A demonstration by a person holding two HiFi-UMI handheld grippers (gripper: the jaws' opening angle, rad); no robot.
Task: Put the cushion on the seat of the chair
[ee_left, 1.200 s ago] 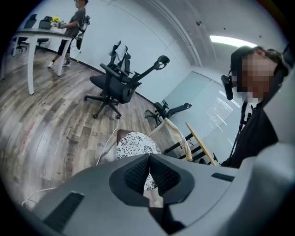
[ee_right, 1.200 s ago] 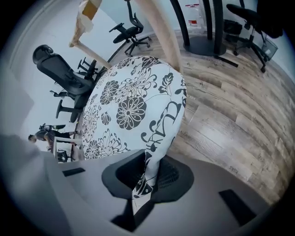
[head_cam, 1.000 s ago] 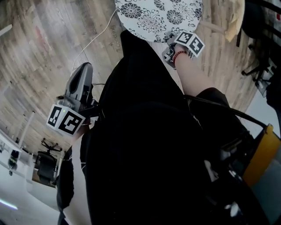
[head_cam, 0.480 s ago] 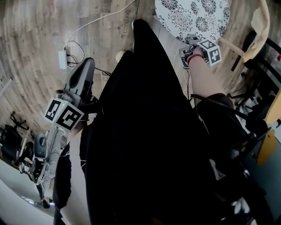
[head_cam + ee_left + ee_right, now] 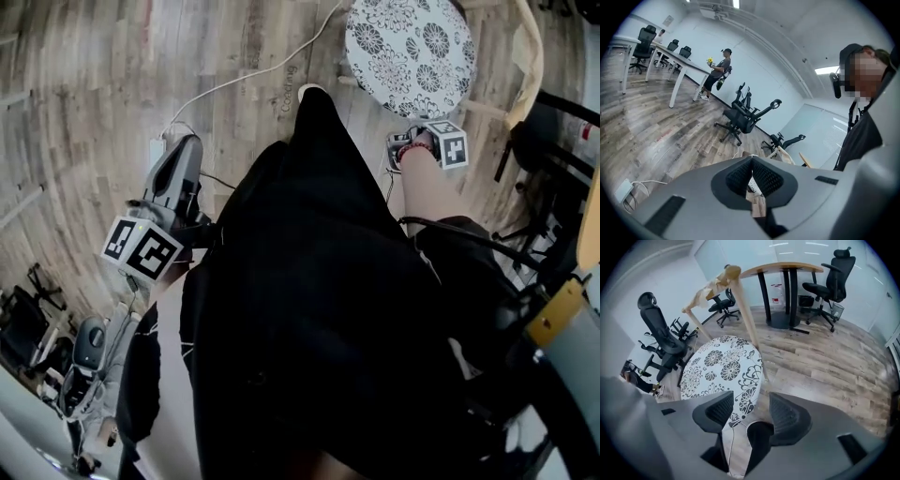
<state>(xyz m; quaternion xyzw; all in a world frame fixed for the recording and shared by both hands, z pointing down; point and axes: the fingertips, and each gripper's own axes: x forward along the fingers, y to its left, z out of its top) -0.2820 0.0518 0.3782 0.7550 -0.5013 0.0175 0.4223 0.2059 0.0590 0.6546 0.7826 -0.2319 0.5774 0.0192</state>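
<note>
The round white cushion with black flowers lies flat inside the light wooden chair frame and hides the seat. My right gripper hangs just short of the cushion's near rim, pointing steeply down. In the right gripper view the cushion shows beyond the right gripper. Its jaws have just been opening and stand wide, with nothing between the pads. My left gripper is off at the left, away from the chair. In its own view the left gripper has its pad tips together, holding nothing.
A white power strip and its cable lie on the wooden floor. Black office chairs stand near the cushion, and a wood-topped table stands behind. White desks and a standing person are far off.
My right gripper has come off the cushion's rim and drawn back towards me, while the cushion stays where it lay. The left gripper has swung sideways and a little up.
</note>
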